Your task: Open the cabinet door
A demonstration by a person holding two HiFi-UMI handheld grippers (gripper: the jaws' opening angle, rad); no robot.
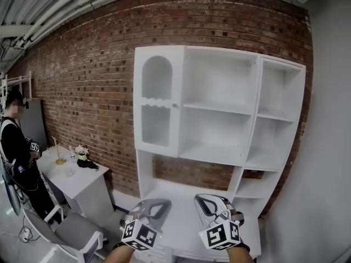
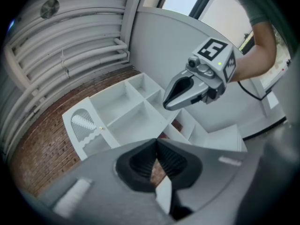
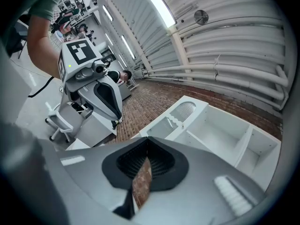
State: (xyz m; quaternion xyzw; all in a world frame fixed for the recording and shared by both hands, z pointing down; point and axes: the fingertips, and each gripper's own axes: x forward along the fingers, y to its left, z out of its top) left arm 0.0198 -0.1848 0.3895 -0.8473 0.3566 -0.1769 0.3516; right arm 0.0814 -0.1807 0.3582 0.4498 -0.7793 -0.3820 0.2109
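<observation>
A white cabinet (image 1: 219, 119) stands against a brick wall. Its one door (image 1: 157, 100), with an arched window, takes up the upper left and lies flush and closed; a small knob (image 1: 175, 106) sits on its right edge. The other bays are open shelves with nothing on them. Both grippers hang low in front of the cabinet, well short of the door. My left gripper (image 1: 149, 208) is shut on nothing, and so is my right gripper (image 1: 211, 203). The door (image 2: 86, 128) shows far off in the left gripper view, and the door (image 3: 176, 116) likewise in the right gripper view.
A white desk (image 1: 77, 177) with flowers and small items stands to the cabinet's left, with a grey chair (image 1: 71, 232) in front. A person (image 1: 16, 152) stands at the far left. A grey wall (image 1: 329, 147) closes the right side.
</observation>
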